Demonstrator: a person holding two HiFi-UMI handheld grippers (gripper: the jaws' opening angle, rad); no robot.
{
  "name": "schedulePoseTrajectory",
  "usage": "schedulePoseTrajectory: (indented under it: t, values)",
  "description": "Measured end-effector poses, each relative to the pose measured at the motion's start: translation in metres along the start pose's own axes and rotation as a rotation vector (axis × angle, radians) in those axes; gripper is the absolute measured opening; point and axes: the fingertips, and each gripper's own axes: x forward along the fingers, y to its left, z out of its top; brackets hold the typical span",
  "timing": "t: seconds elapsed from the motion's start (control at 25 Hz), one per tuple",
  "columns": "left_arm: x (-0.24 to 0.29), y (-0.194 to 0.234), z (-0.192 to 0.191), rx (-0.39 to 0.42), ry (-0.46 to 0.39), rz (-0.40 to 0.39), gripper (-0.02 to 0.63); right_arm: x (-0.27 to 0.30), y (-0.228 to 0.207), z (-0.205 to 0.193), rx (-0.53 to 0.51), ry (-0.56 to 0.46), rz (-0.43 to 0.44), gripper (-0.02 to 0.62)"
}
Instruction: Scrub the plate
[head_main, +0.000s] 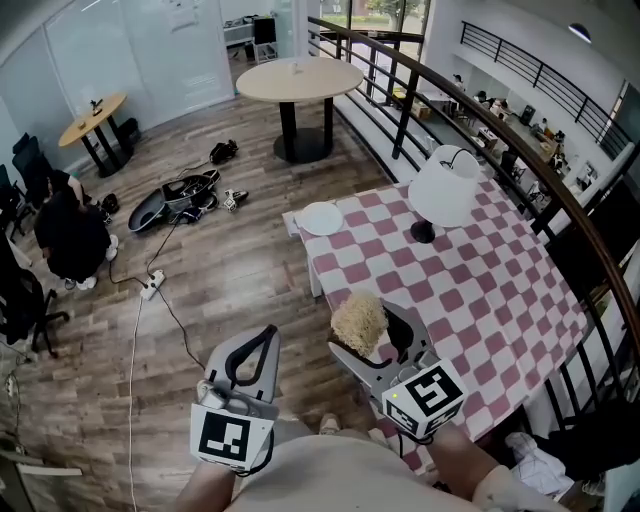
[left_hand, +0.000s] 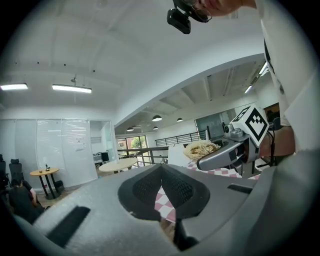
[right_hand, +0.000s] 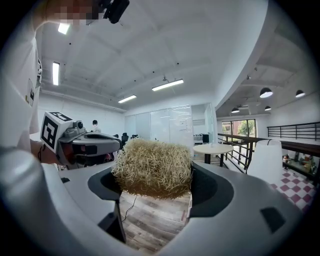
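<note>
Your right tongs (head_main: 365, 330) are clamped on a straw-coloured, fibrous scrubber (head_main: 356, 315). In the right gripper view the wad sits squeezed between the two dark pads of those tongs (right_hand: 155, 176), and the scrubber (right_hand: 152, 166) bulges out above them. You hold it in the air at about the bench's (head_main: 480, 290) near left edge, above the red-and-white checked cloth.

Your left tongs (head_main: 267, 336) are together with nothing in them. In the left gripper view the tips of the left tongs (left_hand: 161, 171) meet, and only a sliver of checked cloth shows behind them. They hang off the bench, over the wooden floor (head_main: 230, 270), just beside your right tongs.

The plate (head_main: 322, 218) is white and round. It lies flat at the bench's far left corner, close to both edges there. It is well apart from both tongs, and nothing is touching it.

A lamp (head_main: 445, 188) with a white shade stands on the bench near the far edge, to the right of the plate.
</note>
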Motion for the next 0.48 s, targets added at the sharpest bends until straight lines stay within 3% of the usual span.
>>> schedulePoseTrajectory:
  t: [0.48]
  values:
    - [0.021, -0.017, -0.009, 0.004, 0.01, -0.001, 0.012, -0.002, -0.025, -0.01, -0.008, -0.004, 0.003, 0.36]
